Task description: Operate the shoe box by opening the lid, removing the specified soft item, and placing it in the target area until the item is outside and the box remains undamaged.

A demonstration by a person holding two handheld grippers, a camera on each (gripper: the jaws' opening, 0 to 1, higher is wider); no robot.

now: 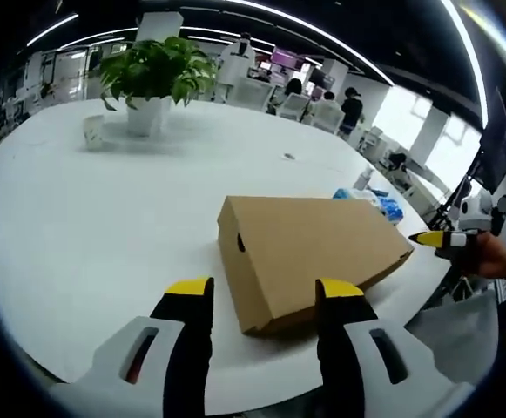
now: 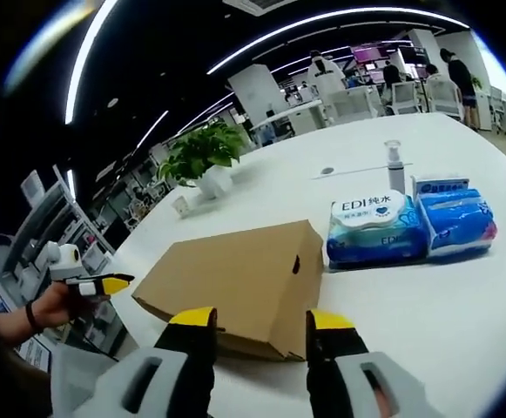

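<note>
The white tabletop carries the closed cardboard shoe box, lid down, near its edge. Wet-wipe packs lie just beside the box's far end. The left gripper and right gripper hover short of the box, jaws spread. Best to catch the lid's edge gently and lift evenly, sparing the cardboard.
</note>
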